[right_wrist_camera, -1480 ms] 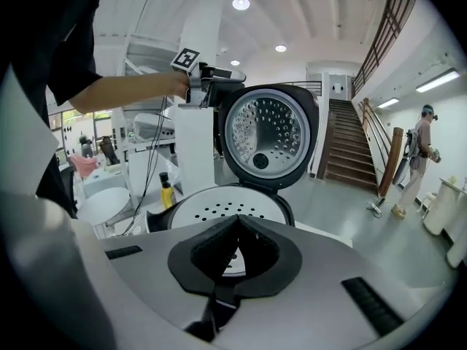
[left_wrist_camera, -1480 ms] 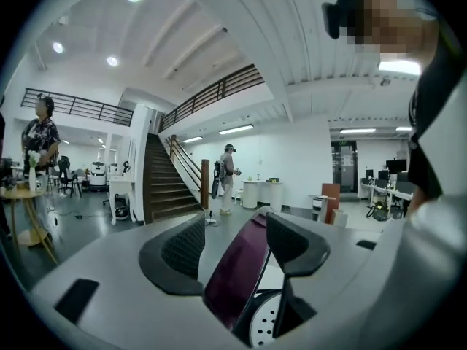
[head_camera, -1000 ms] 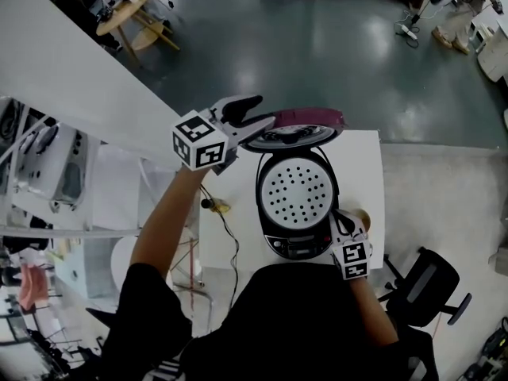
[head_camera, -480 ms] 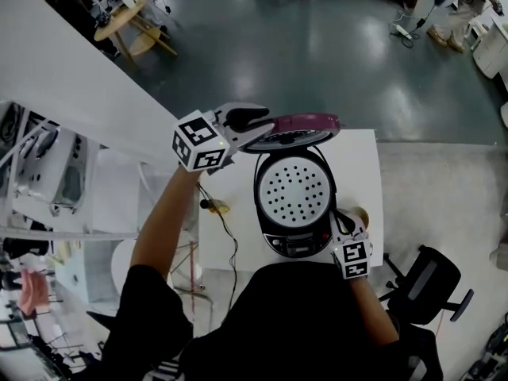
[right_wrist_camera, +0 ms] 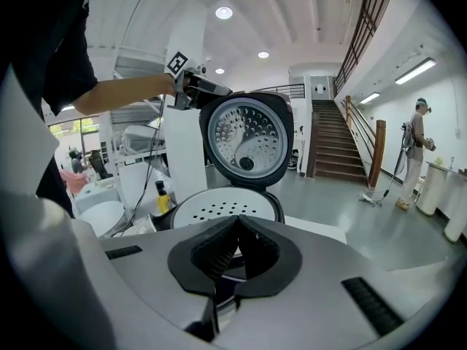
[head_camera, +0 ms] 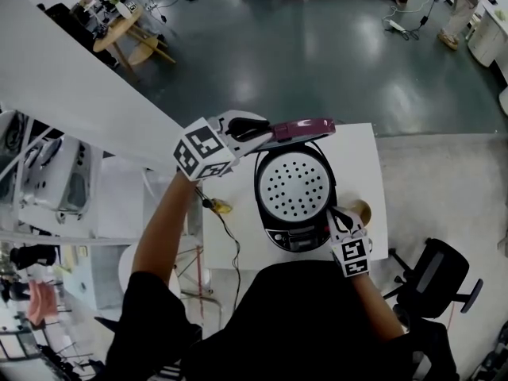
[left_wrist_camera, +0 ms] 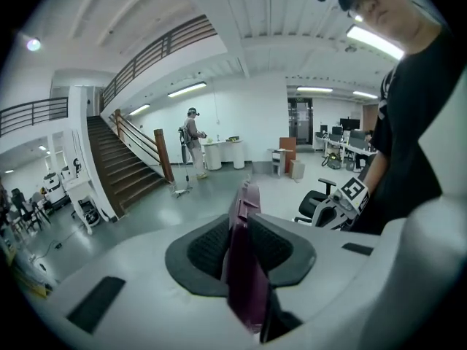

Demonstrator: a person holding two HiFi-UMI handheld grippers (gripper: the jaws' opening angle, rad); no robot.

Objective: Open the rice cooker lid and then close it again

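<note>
It is a big open hall with a grey-green floor and a staircase off to one side, and the person stands over a small white table [head_camera: 365, 165]. The left gripper [head_camera: 262, 131] has just been closing its jaws, and they now pinch the side edge of the purple lid [head_camera: 305, 125], with the rim squarely between the pads. The lid stands upright on its hinge at the far side of the rice cooker [head_camera: 298, 240], and the perforated steamer plate [head_camera: 294, 185] lies exposed in the pot. The right gripper [head_camera: 337, 217] is pressed shut on nothing and sits just beside the cooker's front right corner.

The opening looks finished, so I take this to be the start of the closing. The grip is thin, so the lid should be swung along its hinge arc rather than pulled. It then wants pressing down until it latches, with the right gripper steadying the body and kept clear of the rim.
</note>
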